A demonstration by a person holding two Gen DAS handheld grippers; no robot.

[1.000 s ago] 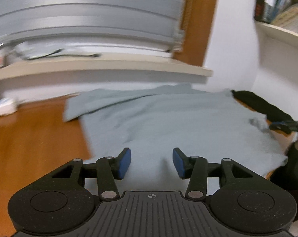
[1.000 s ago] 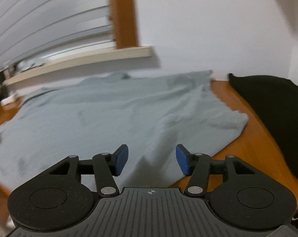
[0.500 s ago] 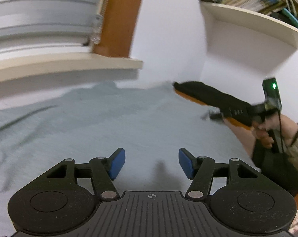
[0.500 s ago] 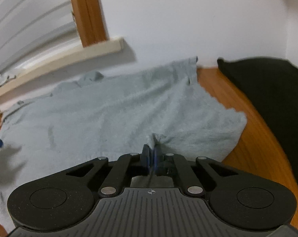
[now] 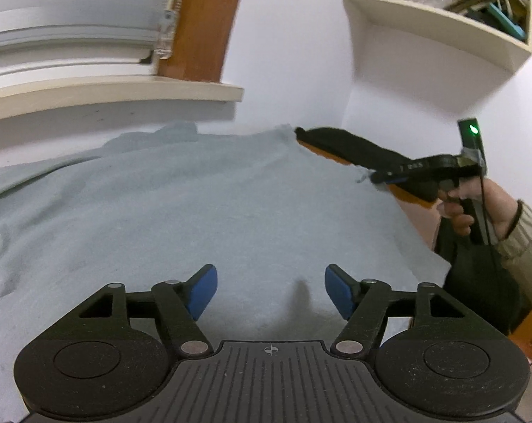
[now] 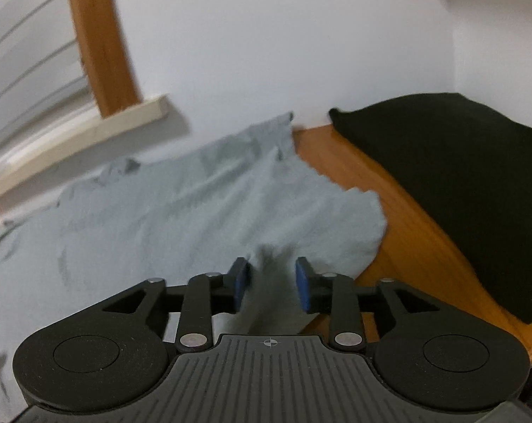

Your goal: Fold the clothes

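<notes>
A grey shirt [image 5: 195, 204] lies spread flat on the wooden table [image 6: 389, 246]. My left gripper [image 5: 269, 287] hovers low over the shirt's near part; its jaws are opening and nothing is between them. My right gripper [image 6: 271, 282] is at the shirt's [image 6: 160, 218] right hem. Its jaws are opening, and a raised fold of grey cloth stands between the blue pads [image 6: 239, 282] without being squeezed. In the left wrist view the right gripper [image 5: 375, 176] shows at the right, in a person's hand [image 5: 477, 208], with a tuft of cloth at its tip.
A black garment [image 6: 459, 176] lies on the table to the right of the shirt, against the wall. A window sill [image 5: 107, 95] runs behind the shirt. A wall shelf with books [image 5: 442, 0] hangs at the upper right.
The left wrist view swung right across the shirt, bringing the right gripper into sight, and the left jaws widened. The right jaws closed on a fold of the shirt, then parted again.
</notes>
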